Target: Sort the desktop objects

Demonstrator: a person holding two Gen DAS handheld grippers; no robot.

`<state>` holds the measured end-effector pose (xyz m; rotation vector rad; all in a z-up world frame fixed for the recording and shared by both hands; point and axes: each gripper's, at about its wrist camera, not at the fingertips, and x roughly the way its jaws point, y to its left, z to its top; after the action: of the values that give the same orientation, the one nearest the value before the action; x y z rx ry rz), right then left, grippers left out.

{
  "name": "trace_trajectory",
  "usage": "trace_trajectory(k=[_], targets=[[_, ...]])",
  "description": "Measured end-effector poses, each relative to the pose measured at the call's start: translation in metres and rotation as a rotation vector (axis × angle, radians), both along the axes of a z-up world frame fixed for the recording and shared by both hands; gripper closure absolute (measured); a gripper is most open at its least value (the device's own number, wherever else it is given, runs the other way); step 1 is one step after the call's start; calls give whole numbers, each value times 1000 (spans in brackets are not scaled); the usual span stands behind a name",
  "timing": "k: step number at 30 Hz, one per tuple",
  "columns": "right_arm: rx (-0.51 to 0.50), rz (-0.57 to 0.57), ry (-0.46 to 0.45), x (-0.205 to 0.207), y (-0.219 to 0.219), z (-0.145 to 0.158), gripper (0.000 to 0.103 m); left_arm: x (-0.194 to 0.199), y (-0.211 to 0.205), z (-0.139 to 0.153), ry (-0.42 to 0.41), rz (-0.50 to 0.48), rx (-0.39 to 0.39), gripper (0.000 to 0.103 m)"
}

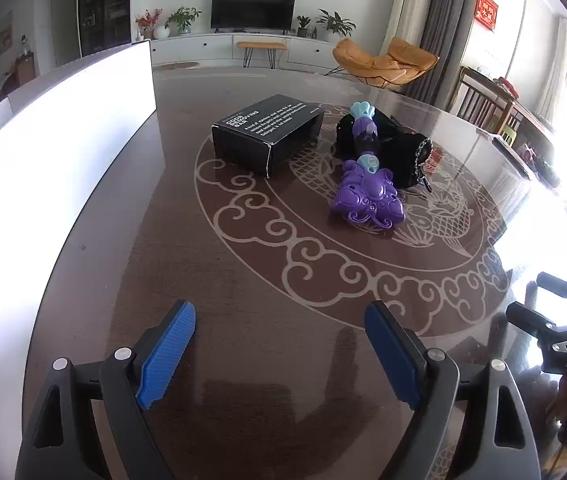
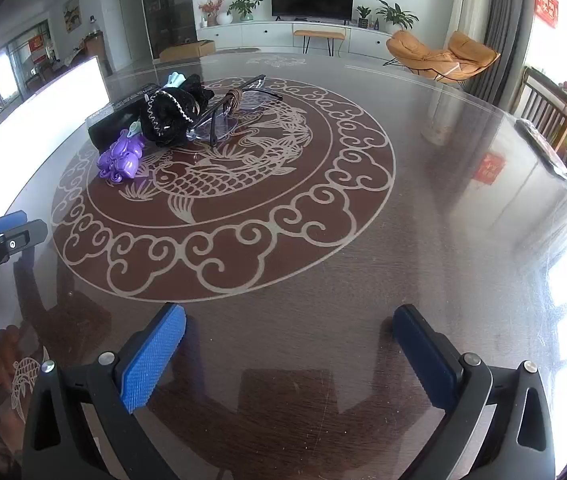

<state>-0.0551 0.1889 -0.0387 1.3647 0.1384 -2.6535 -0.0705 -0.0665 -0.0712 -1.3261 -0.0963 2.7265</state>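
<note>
While both tools hover low over the near edge of the worktop, neither holds anything: the left tool has its blue pads spread wide apart, and the right tool stands just as wide, with bare glossy surface between the fingers of each.

All the things to sort lie in one cluster toward the far side of the worktop, on the pale fish-and-cloud pattern. From the left wrist view, a black box with white lettering lies flat at the left of the group. Just to its right a purple toy with a light-blue tip stretches away from the camera, its ornate head nearest and its slim end resting against a black pouch edged with a silvery chain. In the right wrist view, a pair of clear glasses with dark arms lies right of the pouch, touching it, and a small brown coiled thing rests on the frame; what it is cannot be told.

A bright white panel stands along the left edge of the worktop, well apart from the cluster.
</note>
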Motion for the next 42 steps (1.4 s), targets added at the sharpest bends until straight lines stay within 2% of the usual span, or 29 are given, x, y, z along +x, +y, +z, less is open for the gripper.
trace_trajectory(k=[4, 5, 6, 7, 14, 42], targets=[[0, 0, 0, 0, 0, 0, 0, 1, 1, -2, 2, -1, -7, 15], [0, 0, 0, 0, 0, 0, 0, 0, 2, -2, 0, -9, -2, 12], [0, 0, 0, 0, 0, 0, 0, 0, 2, -3, -7, -21, 5, 3], [0, 0, 0, 0, 0, 0, 0, -1, 4, -4, -16, -34, 6, 0], [0, 0, 0, 0, 0, 0, 0, -3, 19, -8, -45, -44, -111, 0], [-1, 0, 0, 0, 0, 0, 0, -1, 16, -7, -43, -42, -109, 0]])
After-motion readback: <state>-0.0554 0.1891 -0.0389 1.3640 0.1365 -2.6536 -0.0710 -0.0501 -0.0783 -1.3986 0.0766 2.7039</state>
